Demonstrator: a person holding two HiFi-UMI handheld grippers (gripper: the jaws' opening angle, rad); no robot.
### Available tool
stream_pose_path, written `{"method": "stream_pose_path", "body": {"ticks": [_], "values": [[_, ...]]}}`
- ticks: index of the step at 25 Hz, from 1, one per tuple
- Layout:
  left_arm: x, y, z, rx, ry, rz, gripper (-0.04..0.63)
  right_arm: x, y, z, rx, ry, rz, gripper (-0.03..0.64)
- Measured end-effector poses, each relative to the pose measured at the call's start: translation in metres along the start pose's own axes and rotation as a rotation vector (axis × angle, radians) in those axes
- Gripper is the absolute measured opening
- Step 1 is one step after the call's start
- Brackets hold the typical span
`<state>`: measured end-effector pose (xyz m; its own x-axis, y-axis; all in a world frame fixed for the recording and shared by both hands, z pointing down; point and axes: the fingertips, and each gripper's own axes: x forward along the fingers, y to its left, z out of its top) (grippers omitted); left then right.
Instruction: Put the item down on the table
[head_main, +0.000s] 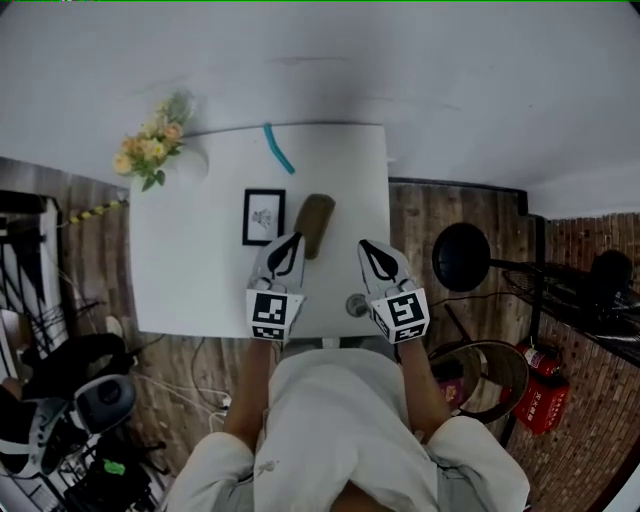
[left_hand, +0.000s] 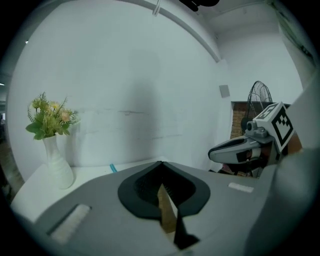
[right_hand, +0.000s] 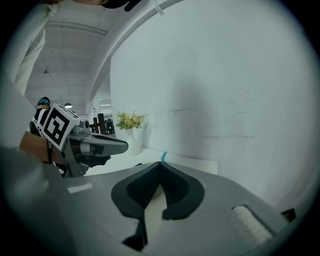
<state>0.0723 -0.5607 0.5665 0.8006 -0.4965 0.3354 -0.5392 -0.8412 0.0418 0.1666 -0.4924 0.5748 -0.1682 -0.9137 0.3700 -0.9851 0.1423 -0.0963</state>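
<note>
Step in hand: judging by how things lie, the put-down is looking done, with both hands empty above the bench.
Task's thing: the brown oblong item (head_main: 315, 224) is lying flat on the white bench (head_main: 190, 270), just right of a small picture frame (head_main: 264, 216) and well short of the teal strip (head_main: 278, 148) by the far edge.
Left hand-held gripper (head_main: 291, 240): its jaws are meeting at the tips and gripping nothing. In its own view a tan sliver is showing through the slot behind the tips, probably the item on the bench beyond, not something held.
Right hand-held gripper (head_main: 368, 246): its jaws are also closing tip to tip, with only pale bench surface showing through the slot, so it is carrying nothing.
Pose: the two are hanging side by side over the near edge of the bench, pointing away from the person toward the wall and tipping slightly downward, with marker cubes facing up. The forearms are running straight back to the torso.
Clearance: the left tip is sitting just beside the item's near end in the head view. Both gripper views are framing the tips against the wall, which suggests they are standing clear of the surface.
Next move: little is remaining. Any retreat is calling for a straight pull toward the body, so the left jaw is not brushing the item or the frame.
Other things: a white vase of flowers (head_main: 185, 165) is standing at the far left corner, well apart from the hands.
</note>
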Motion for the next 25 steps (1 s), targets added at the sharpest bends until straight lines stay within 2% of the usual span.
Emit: {"method": "stream_pose_path", "body": {"ticks": [8,13,25], "values": [[-0.025,-0.007,-0.005,-0.01,-0.006,-0.053,0.014,-0.013,0.02,0.006,0.008,-0.025,-0.038,0.003],[-0.03,-0.005,-0.005,0.009,-0.015,-0.08,0.015,-0.015,0.029,0.007,0.007,-0.038,-0.065,0.003],[-0.037,0.021,-0.011,0.009,-0.021,-0.126,0.015,0.006,0.054,0.012,0.005,-0.041,-0.113,0.003]]}}
